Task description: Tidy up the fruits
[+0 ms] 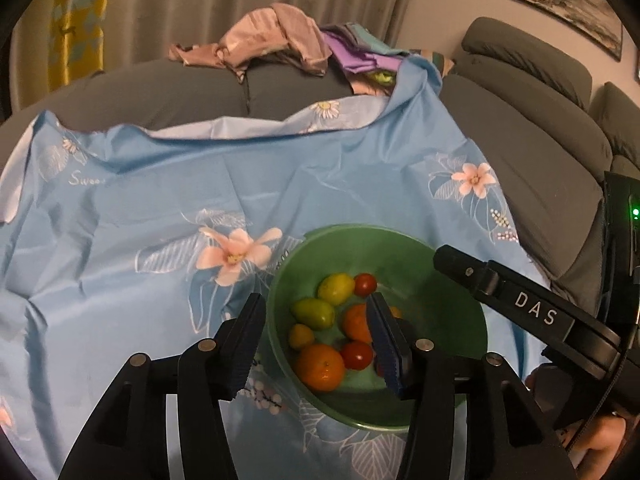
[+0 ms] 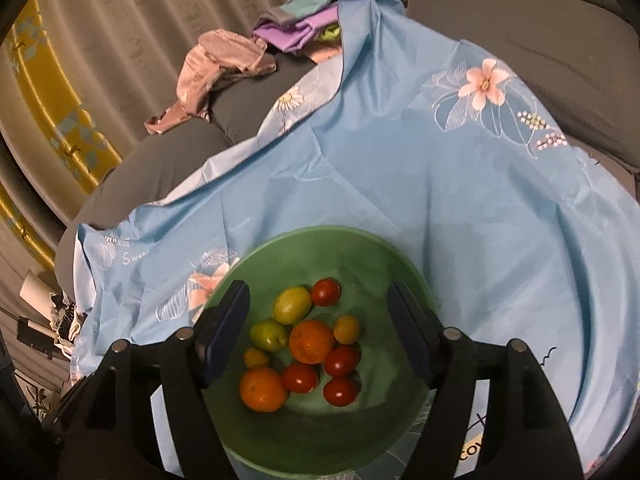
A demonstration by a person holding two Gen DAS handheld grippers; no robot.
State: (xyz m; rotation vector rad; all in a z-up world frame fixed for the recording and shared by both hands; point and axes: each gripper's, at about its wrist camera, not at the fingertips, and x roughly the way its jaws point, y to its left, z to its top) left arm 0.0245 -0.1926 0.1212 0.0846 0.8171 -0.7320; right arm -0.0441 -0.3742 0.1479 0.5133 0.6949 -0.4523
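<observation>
**Ten small fruits waiting in one bowl, both grippers poised empty**

Ten or so small fruits are lying together in the bottom of the round green plastic bowl [image 2: 404, 252]: two orange mandarins, the nearer one [image 2: 263, 389] sitting toward the left of the pile and the other [image 2: 311, 341] at its centre, four red cherry tomatoes including one at the far edge [image 2: 325, 291], two yellow-green oval fruits [image 2: 291, 304], and two little yellow ones. The bowl is resting on the light blue floral cloth [image 2: 440, 184] spread over the grey sofa [image 2: 160, 160].

Your right gripper [image 2: 318, 328] is hanging directly over the pile with its jaws spread wide and nothing between them; the central mandarin is lying almost straight below the gap, so a plain descent looks enough. Your left gripper [image 1: 316, 338] is also standing open and empty, straddling the bowl's left rim, one finger outside the wall. I judge the right hand the nearer and better placed. The oval fruits are lying with their long axes slanting across the jaw line, so they would need a wrist turn; the round mandarin would not.

A heap of pink and purple clothes [image 1: 280, 36] is lying well behind, beyond the cloth.
</observation>
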